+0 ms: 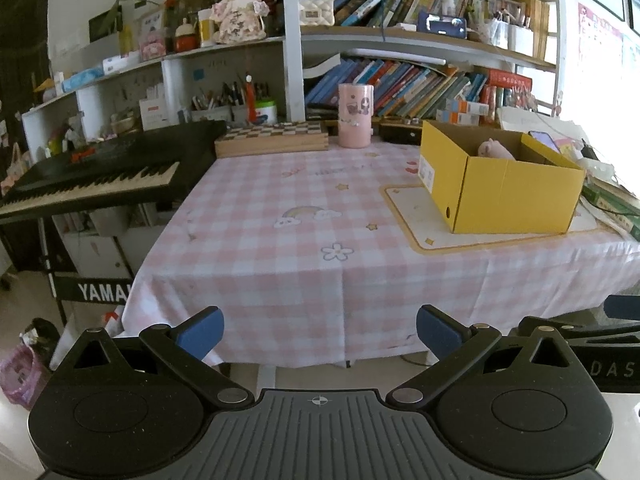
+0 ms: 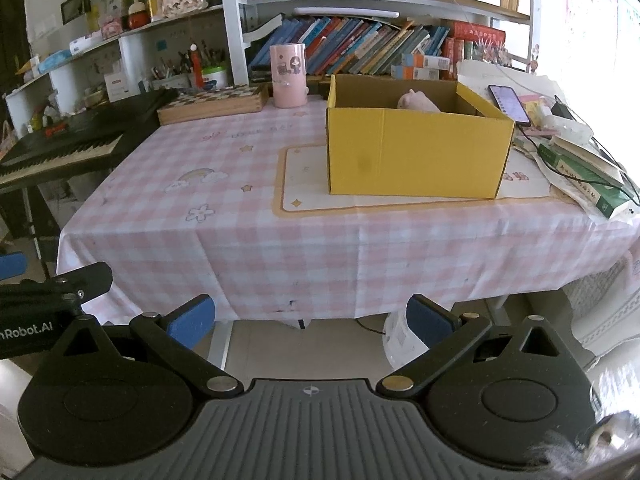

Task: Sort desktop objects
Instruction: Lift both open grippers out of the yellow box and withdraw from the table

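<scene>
A yellow cardboard box point(image 1: 504, 188) point(image 2: 416, 152) stands open-topped on a cream mat point(image 1: 416, 216) point(image 2: 304, 188) at the table's right. A pink soft toy point(image 1: 496, 149) point(image 2: 418, 101) pokes up inside the box. A pink cylindrical holder point(image 1: 355, 115) point(image 2: 289, 76) stands upright at the table's back. My left gripper point(image 1: 320, 332) is open and holds nothing, below and in front of the table's front edge. My right gripper point(image 2: 311, 320) is likewise open with nothing in it, just off the front edge. Each gripper's side shows in the other's view.
A pink checked tablecloth point(image 1: 280, 240) point(image 2: 224, 216) covers the table. A wooden chessboard box point(image 1: 272, 138) point(image 2: 214, 103) lies at the back left. A black keyboard point(image 1: 100, 172) point(image 2: 60, 144) stands to the left. A phone point(image 2: 509, 104), cables and books point(image 2: 580, 176) lie right of the box. Bookshelves rise behind.
</scene>
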### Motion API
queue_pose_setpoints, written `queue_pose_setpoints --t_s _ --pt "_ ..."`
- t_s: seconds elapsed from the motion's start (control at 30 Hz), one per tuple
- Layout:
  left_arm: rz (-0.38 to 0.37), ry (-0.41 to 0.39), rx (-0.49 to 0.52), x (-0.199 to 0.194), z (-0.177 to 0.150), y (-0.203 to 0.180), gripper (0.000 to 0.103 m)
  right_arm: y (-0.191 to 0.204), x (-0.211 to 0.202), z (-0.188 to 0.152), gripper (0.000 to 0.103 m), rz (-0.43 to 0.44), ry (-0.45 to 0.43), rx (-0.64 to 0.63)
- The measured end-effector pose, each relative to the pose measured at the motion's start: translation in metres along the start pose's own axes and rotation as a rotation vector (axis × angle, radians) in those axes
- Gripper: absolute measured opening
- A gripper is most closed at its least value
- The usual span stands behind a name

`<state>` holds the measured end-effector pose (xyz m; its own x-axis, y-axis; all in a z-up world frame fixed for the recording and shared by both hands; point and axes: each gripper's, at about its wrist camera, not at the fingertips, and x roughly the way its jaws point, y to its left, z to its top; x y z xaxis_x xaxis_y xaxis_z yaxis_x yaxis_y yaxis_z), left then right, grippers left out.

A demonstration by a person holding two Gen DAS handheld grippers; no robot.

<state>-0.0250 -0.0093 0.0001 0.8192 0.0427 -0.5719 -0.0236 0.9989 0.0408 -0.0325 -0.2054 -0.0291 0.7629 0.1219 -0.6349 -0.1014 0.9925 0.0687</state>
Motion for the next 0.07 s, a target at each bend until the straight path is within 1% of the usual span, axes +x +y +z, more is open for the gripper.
queue_pose_setpoints --t_s 0.07 --pt "0.003 -0.001 0.001 0.0008 0.0007 0.0 0.103 0.0004 0.0009 0.0011 0.103 0.002 0.002 -0.001"
